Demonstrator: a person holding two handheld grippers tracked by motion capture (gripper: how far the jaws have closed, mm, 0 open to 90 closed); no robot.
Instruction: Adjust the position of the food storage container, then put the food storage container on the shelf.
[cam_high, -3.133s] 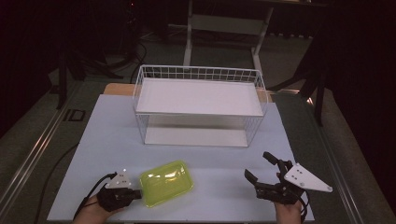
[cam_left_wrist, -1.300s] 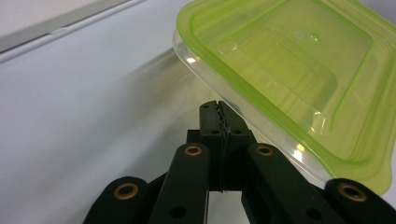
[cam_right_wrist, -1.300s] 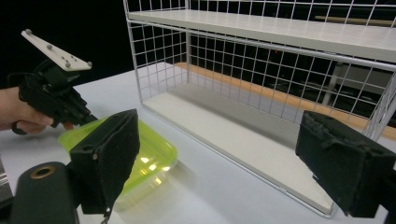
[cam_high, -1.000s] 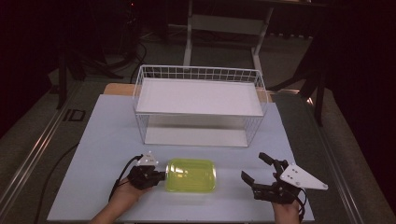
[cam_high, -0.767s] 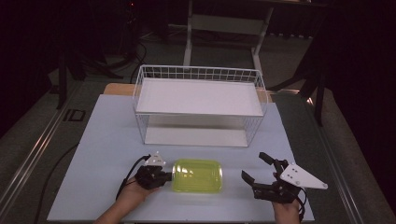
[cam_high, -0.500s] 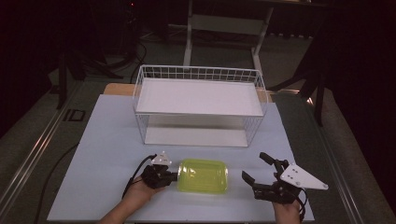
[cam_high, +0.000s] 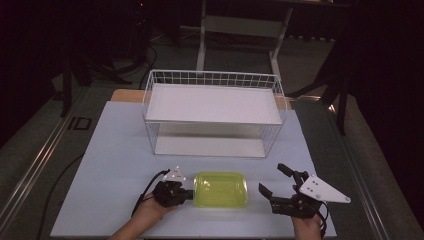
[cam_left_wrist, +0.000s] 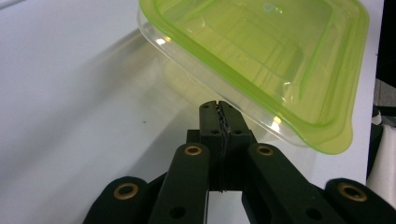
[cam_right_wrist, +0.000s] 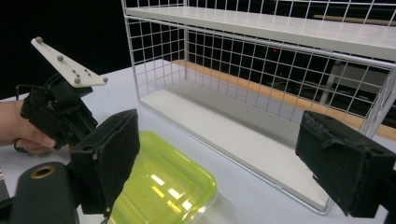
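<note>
Now rightward: container (cam_high: 220, 189) (left gripper (cam_high: 186, 194) pushing).

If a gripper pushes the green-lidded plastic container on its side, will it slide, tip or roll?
The container will probably slide: it looks flat-bottomed and low on the smooth white table, so tipping seems unlikely. It appears empty through its clear lid, so likely light, and an off-centre push may turn it. The thin wall might flex a little under the shut left gripper.
</note>
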